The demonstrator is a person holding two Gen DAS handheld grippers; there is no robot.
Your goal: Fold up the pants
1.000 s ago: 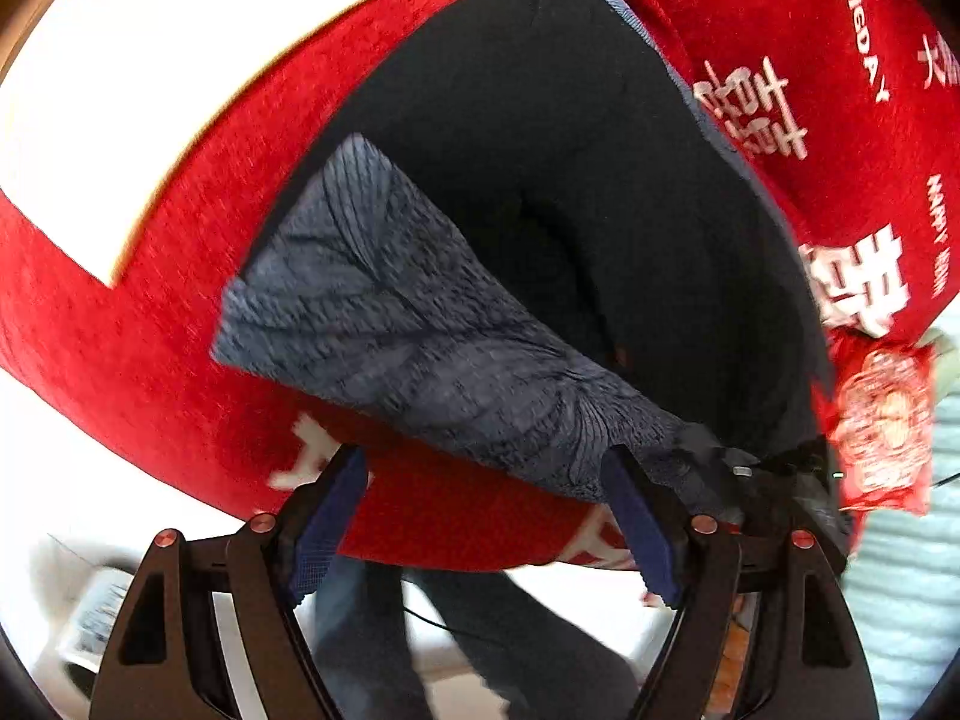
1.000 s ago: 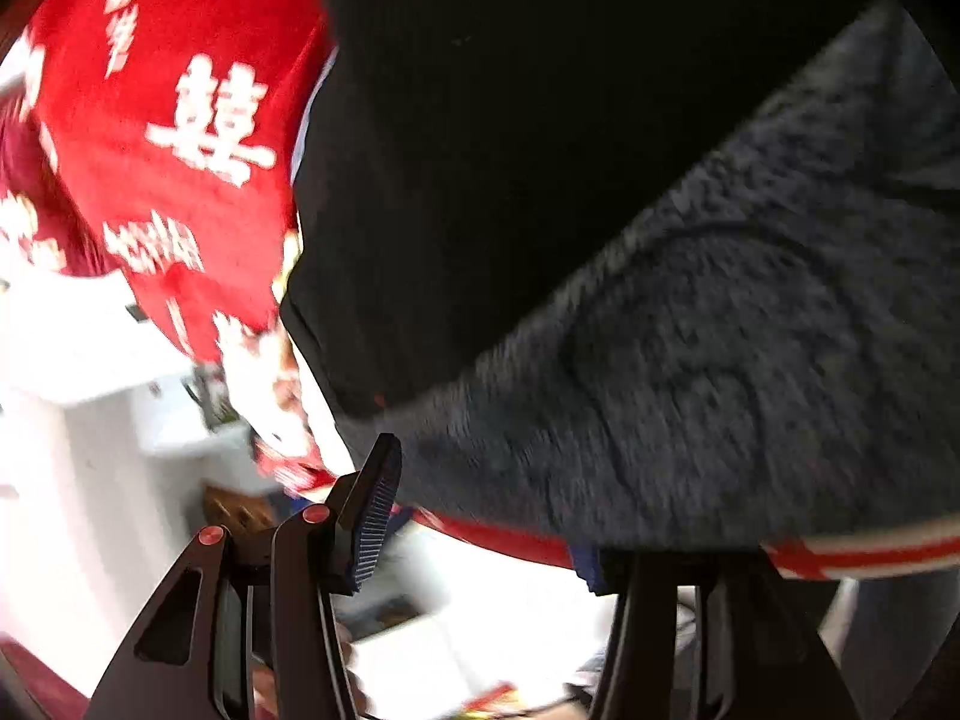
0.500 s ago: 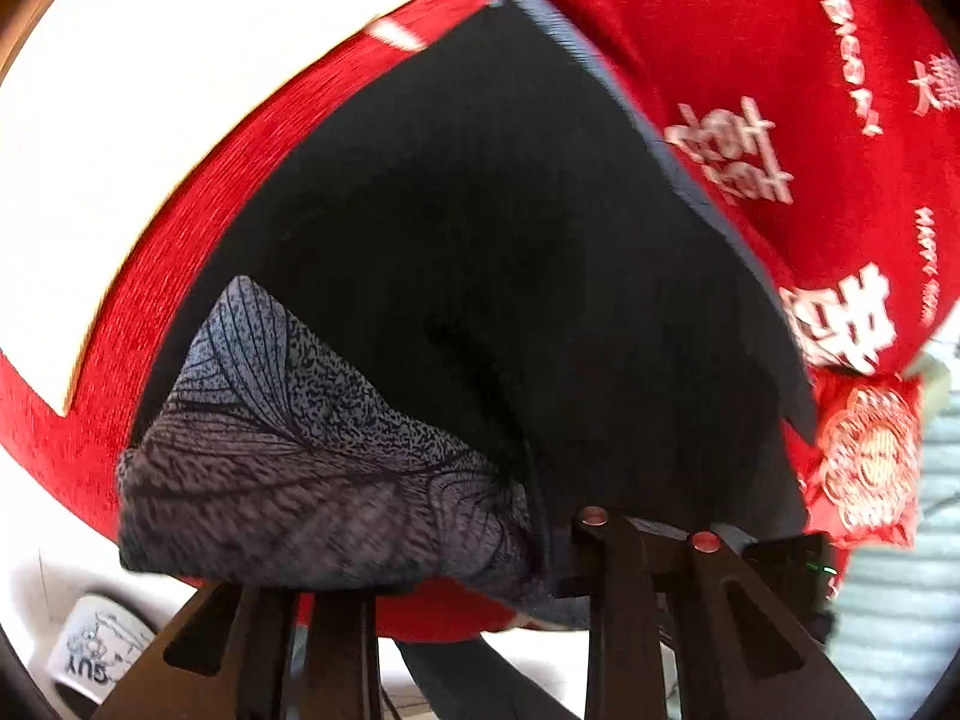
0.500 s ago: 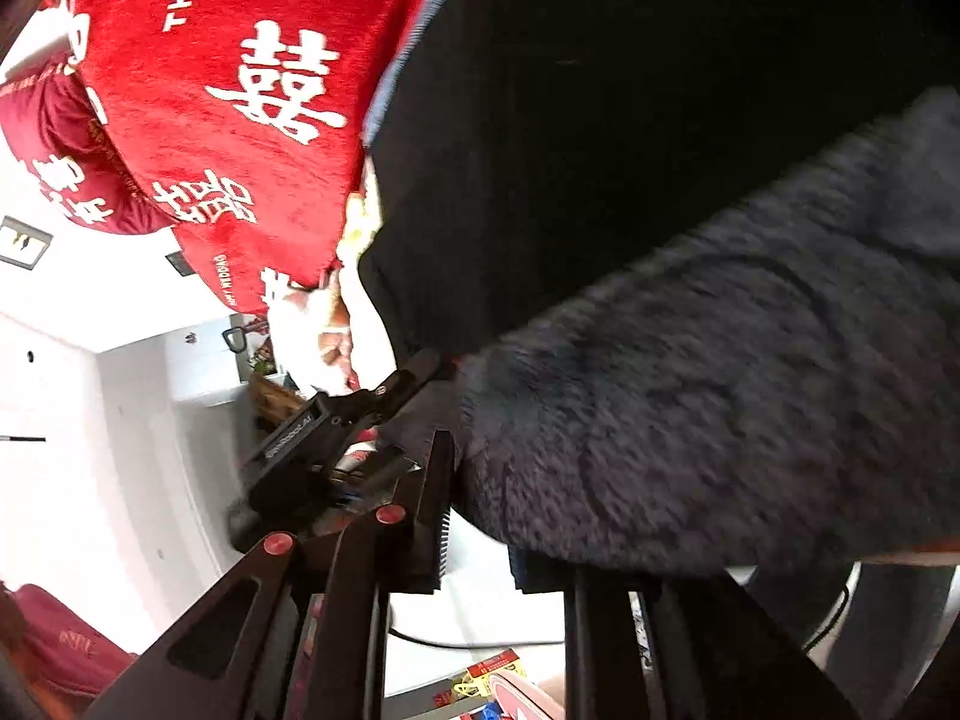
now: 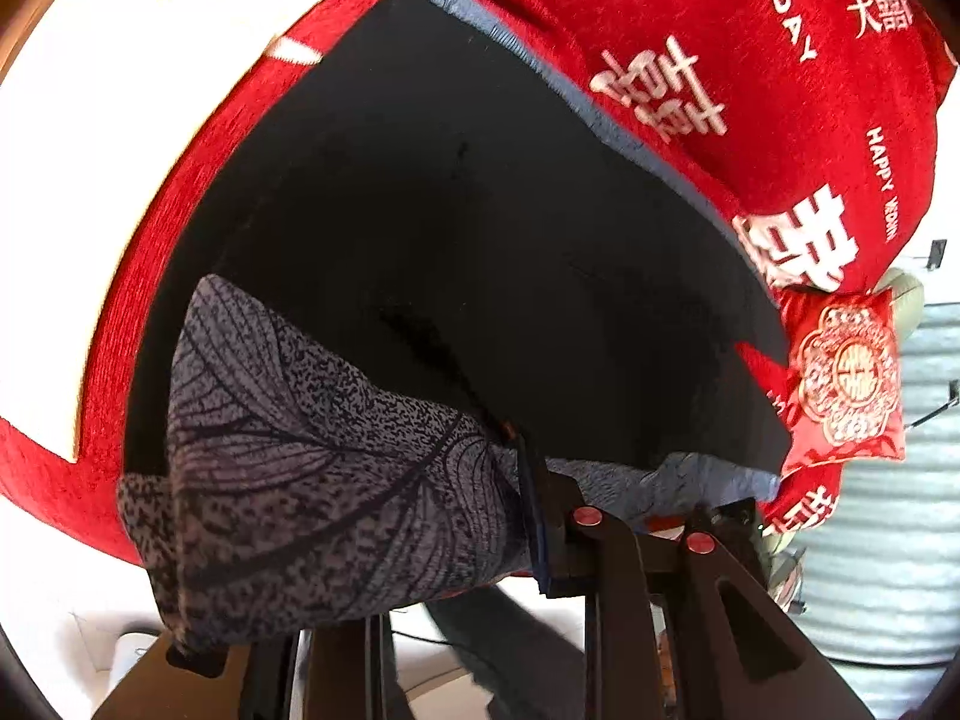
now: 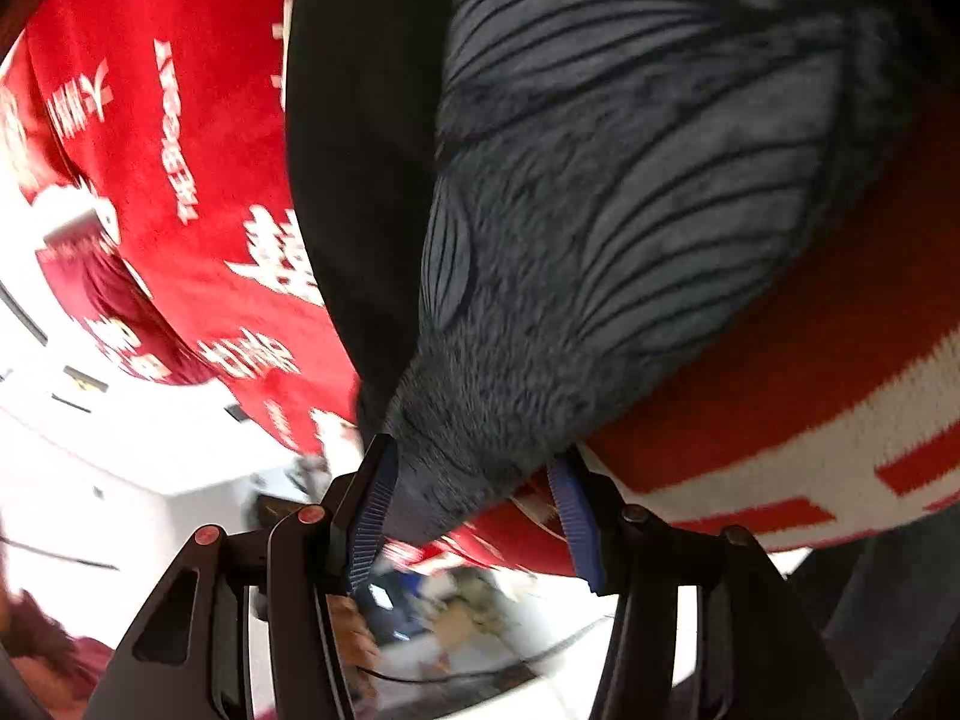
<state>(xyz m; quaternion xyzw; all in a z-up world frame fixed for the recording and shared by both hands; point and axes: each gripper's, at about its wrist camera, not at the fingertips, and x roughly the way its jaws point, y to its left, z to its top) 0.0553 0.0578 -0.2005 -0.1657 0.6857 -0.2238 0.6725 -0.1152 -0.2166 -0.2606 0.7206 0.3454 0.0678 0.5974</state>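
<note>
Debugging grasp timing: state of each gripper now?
Left gripper: shut on the pants.
Right gripper: jaws opening, pants corner between them, pads no longer pressing.

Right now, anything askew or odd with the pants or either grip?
Only the grips differ. The left gripper is clamped on the grey leaf-print corner of the pants. The right gripper is opening, a fabric tip loose between its pads. No tear or spill on the red blanket.

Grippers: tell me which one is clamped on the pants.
The left gripper: its jaws are pinched shut on the grey leaf-print pants. The right gripper has the cloth's tip between its pads, but its jaws are opening.
</note>
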